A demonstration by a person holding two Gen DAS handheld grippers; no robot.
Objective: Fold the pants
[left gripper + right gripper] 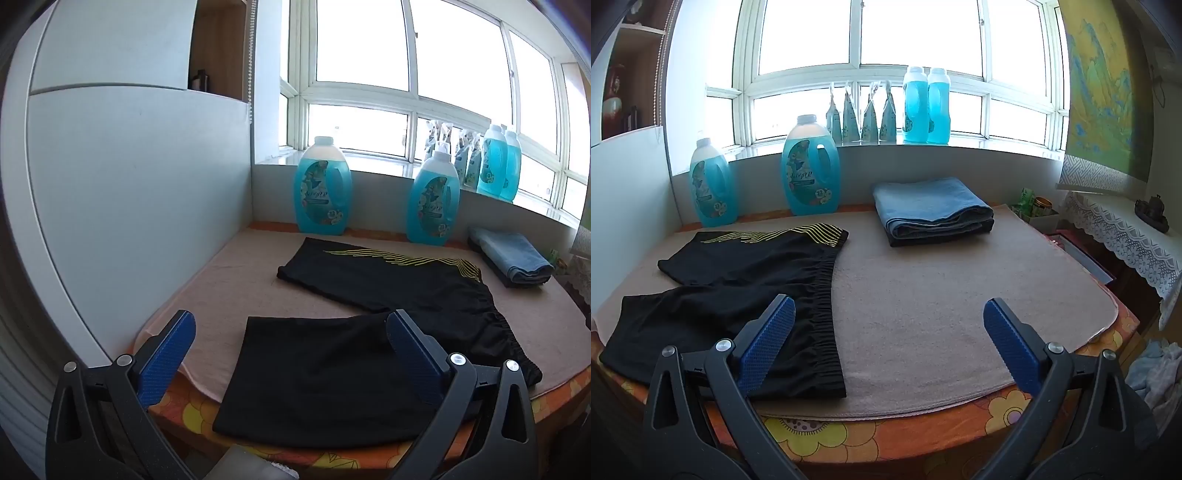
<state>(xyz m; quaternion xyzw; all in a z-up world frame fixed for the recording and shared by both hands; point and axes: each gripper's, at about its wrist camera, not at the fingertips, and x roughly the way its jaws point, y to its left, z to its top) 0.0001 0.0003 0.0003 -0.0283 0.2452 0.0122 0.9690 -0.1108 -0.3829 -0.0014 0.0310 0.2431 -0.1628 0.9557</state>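
Black shorts [406, 291] with yellow stripes lie spread flat on a beige towel-covered table [229, 291], legs apart, elastic waistband to the right. They also show in the right wrist view [738, 295]. My left gripper [291, 354] is open and empty, hovering over the near leg at the table's front edge. My right gripper [890, 343] is open and empty, above the front edge, its left finger [768, 343] over the waistband.
Folded blue and dark garments [931, 210] are stacked at the back right. Two blue detergent bottles [809, 166] stand at the back of the table, more bottles [927, 107] on the windowsill. A grey wall [129, 203] bounds the left side.
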